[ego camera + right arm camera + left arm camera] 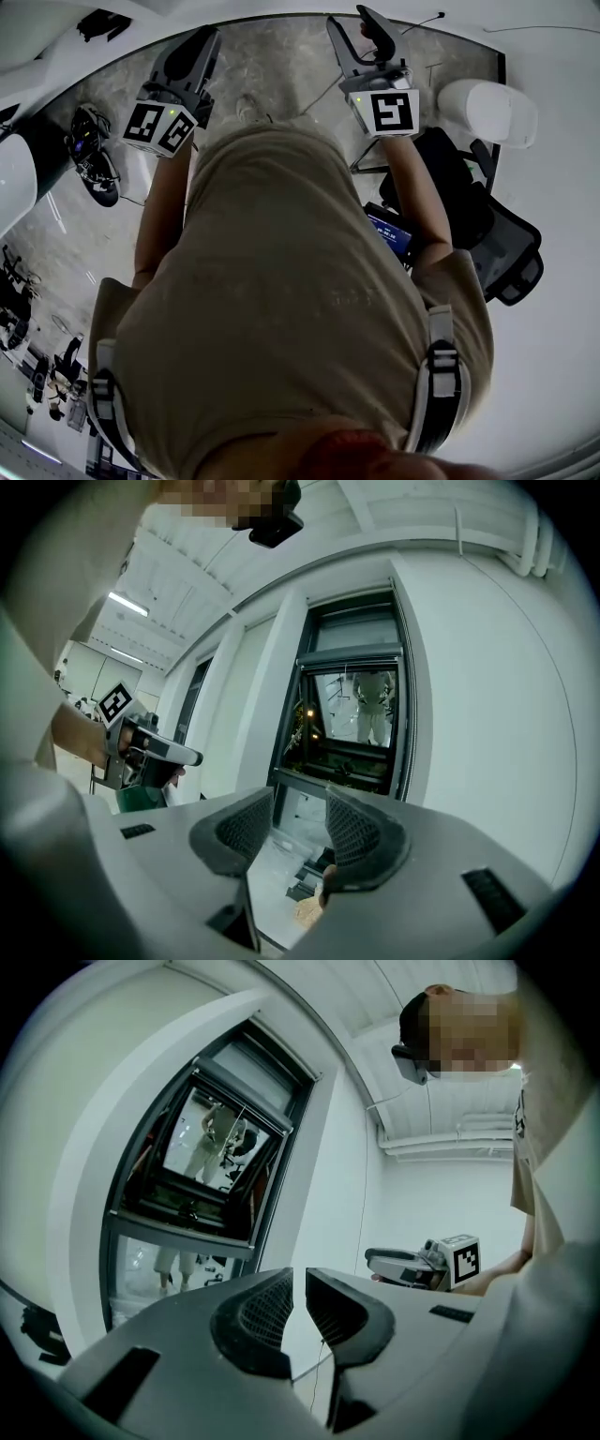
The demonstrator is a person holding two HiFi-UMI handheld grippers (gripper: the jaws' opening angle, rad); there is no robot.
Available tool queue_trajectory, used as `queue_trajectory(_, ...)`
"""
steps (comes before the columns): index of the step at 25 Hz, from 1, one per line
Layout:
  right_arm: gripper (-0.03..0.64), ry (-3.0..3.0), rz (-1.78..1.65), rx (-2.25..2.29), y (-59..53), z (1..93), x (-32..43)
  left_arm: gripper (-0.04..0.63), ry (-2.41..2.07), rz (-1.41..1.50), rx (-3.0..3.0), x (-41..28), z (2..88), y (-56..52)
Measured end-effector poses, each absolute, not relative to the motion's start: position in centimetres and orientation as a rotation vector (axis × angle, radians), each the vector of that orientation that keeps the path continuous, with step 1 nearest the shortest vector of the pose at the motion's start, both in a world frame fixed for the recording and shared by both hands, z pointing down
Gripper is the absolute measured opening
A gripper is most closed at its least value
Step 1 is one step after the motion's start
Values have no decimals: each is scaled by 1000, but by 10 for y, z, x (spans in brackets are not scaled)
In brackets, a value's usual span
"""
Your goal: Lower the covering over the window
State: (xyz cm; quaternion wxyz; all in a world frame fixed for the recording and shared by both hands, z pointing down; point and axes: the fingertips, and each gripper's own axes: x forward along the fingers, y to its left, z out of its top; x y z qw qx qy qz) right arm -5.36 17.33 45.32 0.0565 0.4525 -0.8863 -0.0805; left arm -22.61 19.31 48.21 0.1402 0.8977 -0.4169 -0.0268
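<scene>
Fingers (253, 1321) of the left gripper (296, 1284) are clenched empty, the right gripper (300, 808) released, open air before the window frame (349, 656).

The bodies of the left gripper (298, 1283) and the right gripper (298, 808) are seen to be smooth, matt grey plastic. Their fingers (253, 1321) are faced in a black, rubber-like material, ribbed in a fine grid and dull and rough in look. The marker cube (392, 111) is given flat, matt white faces with black print. The window (354, 714) is glazed with glossy, reflecting glass, held in a dark frame (405, 705) of smooth, metal-like finish. The wall (497, 724) is painted a matt white. The floor (281, 56) is finished like grey veined stone, with a faint sheen. The person's shirt (281, 281) is made of soft, matt khaki cloth.
</scene>
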Motion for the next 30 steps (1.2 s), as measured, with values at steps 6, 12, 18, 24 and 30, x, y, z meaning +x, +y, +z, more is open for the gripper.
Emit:
queue_trajectory(6, 164, -2652, -303, 1338, 224, 431, 19, 35, -1230, -76, 2569, -149, 475, 227)
queue_trajectory(12, 164, -2670, -240, 1365, 280, 455, 91, 35, -1386, -89, 2522, -89, 483, 276)
queue_trajectory(18, 164, -2617, -124, 1316, 306, 480, 109, 35, -1318, -32, 2496, -70, 497, 304)
queue_trajectory(24, 164, -2621, -88, 1270, 313, 502, 121, 37, -1270, -13, 2523, -44, 511, 322)
queue_trajectory(30, 163, -2637, -46, 1218, 309, 495, 72, 35, -1227, -3, 2535, -77, 502, 320)
